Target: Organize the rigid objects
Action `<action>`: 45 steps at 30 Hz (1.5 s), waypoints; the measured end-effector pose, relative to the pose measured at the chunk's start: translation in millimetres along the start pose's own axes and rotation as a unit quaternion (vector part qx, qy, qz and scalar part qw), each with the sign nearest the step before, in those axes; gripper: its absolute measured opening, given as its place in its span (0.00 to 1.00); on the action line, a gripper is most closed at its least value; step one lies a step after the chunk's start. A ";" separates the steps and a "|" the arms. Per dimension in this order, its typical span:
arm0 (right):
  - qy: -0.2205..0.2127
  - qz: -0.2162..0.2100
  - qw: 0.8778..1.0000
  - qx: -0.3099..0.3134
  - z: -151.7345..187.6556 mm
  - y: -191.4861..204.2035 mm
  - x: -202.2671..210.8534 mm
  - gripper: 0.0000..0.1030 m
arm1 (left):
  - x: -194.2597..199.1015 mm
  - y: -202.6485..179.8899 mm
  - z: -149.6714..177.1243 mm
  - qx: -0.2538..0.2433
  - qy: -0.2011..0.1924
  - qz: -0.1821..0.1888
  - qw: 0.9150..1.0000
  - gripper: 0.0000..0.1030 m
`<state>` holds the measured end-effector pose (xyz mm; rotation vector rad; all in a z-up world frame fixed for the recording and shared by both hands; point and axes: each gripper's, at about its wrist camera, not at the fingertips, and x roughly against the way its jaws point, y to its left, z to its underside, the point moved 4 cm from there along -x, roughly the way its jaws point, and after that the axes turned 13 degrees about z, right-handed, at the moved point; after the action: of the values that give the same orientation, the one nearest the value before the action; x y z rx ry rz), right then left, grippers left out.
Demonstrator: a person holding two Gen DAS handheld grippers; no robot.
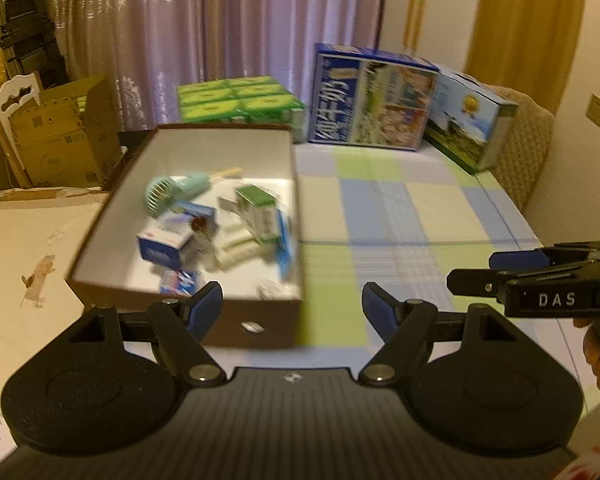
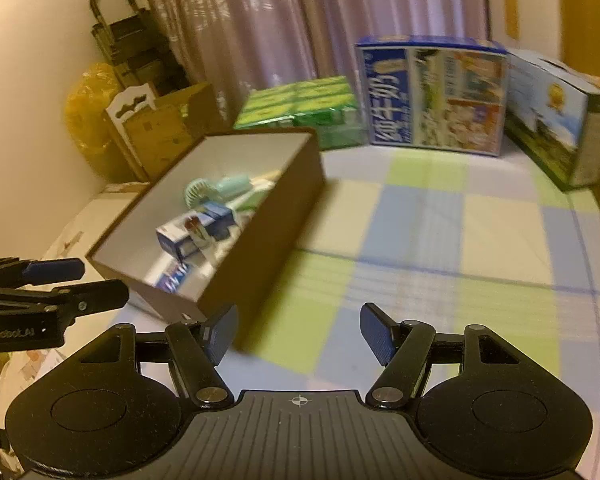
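A brown box (image 1: 256,326) with a white inside stands on the checked tablecloth. It holds a mint hand fan (image 1: 172,192), a green-topped carton (image 1: 258,212), blue and white cartons (image 1: 164,246) and other small items. My left gripper (image 1: 292,312) hangs open at the box's near right corner, nothing between its fingers. The right gripper (image 2: 298,334) is open too, empty, just right of the box's near corner (image 2: 236,304). Each gripper shows at the other view's edge: the right gripper (image 1: 480,270) and the left gripper (image 2: 100,284).
Against the curtain stand a green pack (image 1: 240,100), a tall blue milk carton box (image 1: 372,100) and another printed box (image 1: 472,120). Cardboard boxes (image 1: 60,132) and a folded trolley (image 1: 24,40) are at the left. Open checked cloth (image 2: 440,240) lies right of the brown box.
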<state>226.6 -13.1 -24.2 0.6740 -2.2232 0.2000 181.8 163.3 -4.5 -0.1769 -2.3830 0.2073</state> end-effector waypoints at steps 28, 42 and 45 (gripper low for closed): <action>0.045 0.046 0.997 -0.045 118.6 -89.7 110.3 0.63 | 16.9 -139.5 92.7 0.001 0.054 0.050 0.997 0.70; 0.048 0.050 0.996 -0.051 120.8 -96.7 113.2 0.63 | 10.7 -148.4 93.2 -0.005 0.058 0.058 0.997 0.70; 0.048 0.049 0.996 -0.050 120.7 -96.6 112.4 0.63 | 9.5 -148.2 91.8 -0.005 0.058 0.057 0.997 0.70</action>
<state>137.7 -182.1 -30.5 0.4922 -2.1594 0.1649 102.0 11.1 -35.1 -0.3221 -2.2599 0.2331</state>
